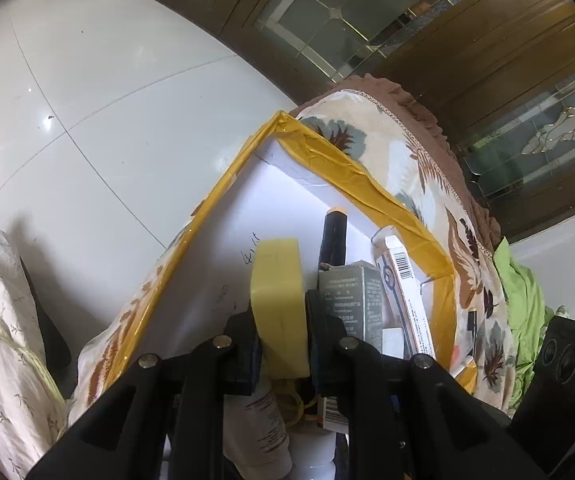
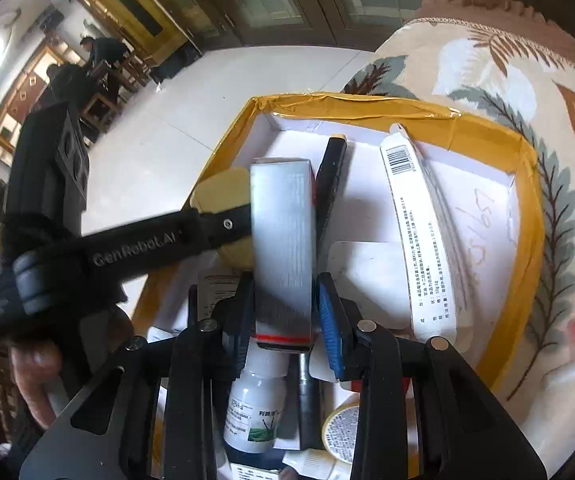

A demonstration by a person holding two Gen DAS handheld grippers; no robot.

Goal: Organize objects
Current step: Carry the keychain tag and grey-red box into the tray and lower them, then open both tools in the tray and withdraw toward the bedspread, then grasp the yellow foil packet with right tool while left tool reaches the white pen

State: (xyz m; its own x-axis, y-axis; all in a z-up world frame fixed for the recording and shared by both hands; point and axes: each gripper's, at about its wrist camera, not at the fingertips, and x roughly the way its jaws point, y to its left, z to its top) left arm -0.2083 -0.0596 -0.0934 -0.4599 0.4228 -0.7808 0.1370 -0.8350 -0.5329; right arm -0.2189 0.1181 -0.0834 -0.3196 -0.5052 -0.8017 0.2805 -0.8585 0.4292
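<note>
A white box rimmed in yellow tape sits on a leaf-patterned cloth. The left tongs are clamped on 1 yellow sponge block above the box's left edge. The right tongs bracket 1 grey carton over the box's middle; their blue right pad stands slightly off it, so the grip is unclear. Inside lie 1 black pen, 1 long white barcoded carton and 1 white bottle, partly hidden by the tongs.

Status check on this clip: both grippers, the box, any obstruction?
Left gripper shut on yellow tape roll. Right gripper holds grey carton over yellow-taped box. Box crowded: black pen, white tube underneath.
</note>
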